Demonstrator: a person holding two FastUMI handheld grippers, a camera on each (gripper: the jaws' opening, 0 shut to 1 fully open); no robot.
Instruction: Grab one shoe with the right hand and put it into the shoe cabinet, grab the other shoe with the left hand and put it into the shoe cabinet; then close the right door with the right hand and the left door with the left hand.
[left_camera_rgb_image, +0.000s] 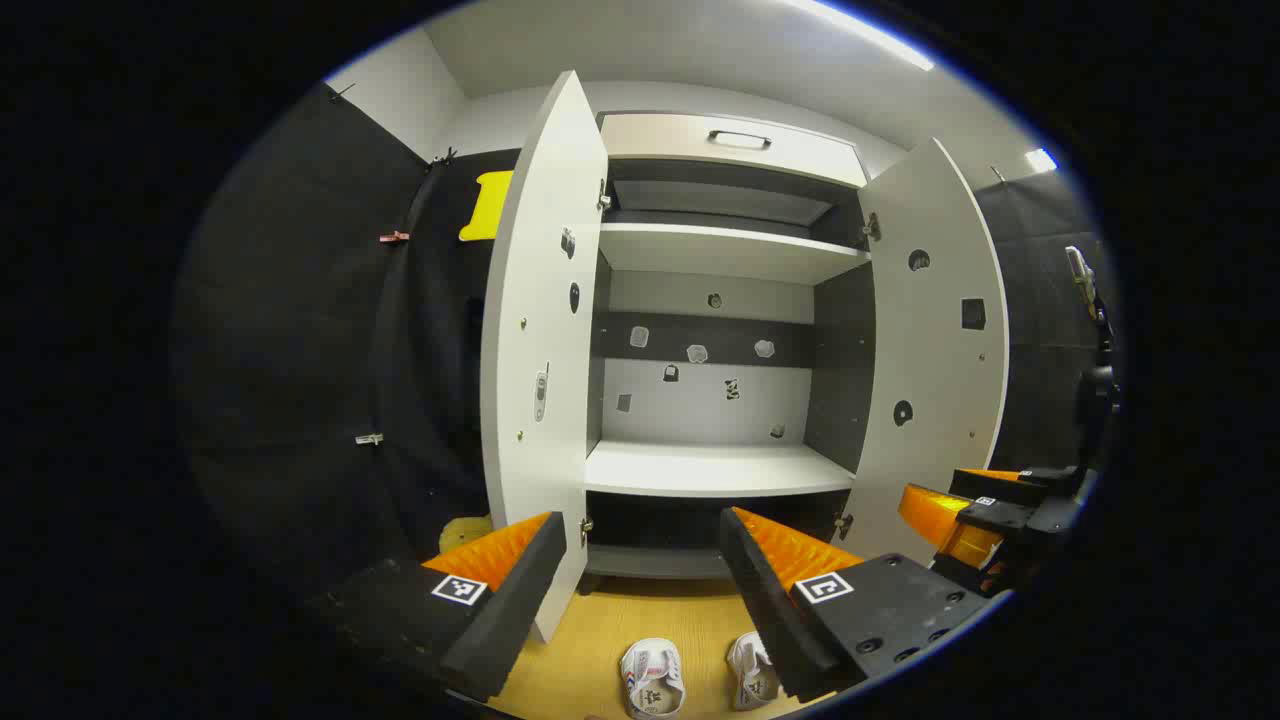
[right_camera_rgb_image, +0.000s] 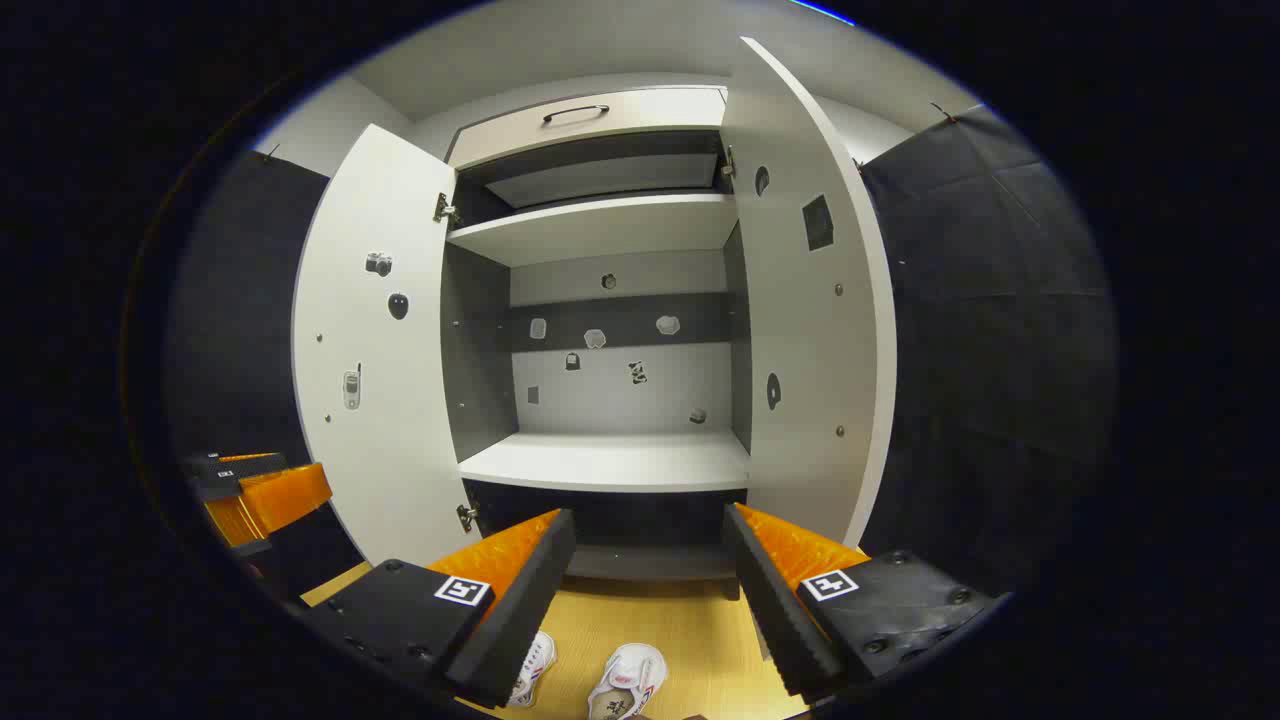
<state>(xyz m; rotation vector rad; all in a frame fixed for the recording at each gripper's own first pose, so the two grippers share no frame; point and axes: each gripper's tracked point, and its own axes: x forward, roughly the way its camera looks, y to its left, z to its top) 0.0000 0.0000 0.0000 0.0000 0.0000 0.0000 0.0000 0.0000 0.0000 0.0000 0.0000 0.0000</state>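
Two white shoes lie side by side on the wooden floor in front of the shoe cabinet: one shoe (left_camera_rgb_image: 653, 678) and the other shoe (left_camera_rgb_image: 755, 672) in the left gripper view, again as shoe (right_camera_rgb_image: 628, 681) and shoe (right_camera_rgb_image: 533, 667) in the right gripper view. The cabinet (left_camera_rgb_image: 715, 470) stands with its left door (left_camera_rgb_image: 540, 350) and right door (left_camera_rgb_image: 935, 350) swung wide. My left gripper (left_camera_rgb_image: 640, 590) is open, above the shoes. My right gripper (right_camera_rgb_image: 650, 590) is open too, also above them; it appears at the right edge (left_camera_rgb_image: 975, 515) of the left gripper view.
Inside the cabinet are a wide middle shelf (right_camera_rgb_image: 610, 462) and an upper shelf (right_camera_rgb_image: 600, 228), both bare, with small stickers on the back panel. A drawer with a handle (left_camera_rgb_image: 738, 138) tops the cabinet. Black cloth walls stand on both sides.
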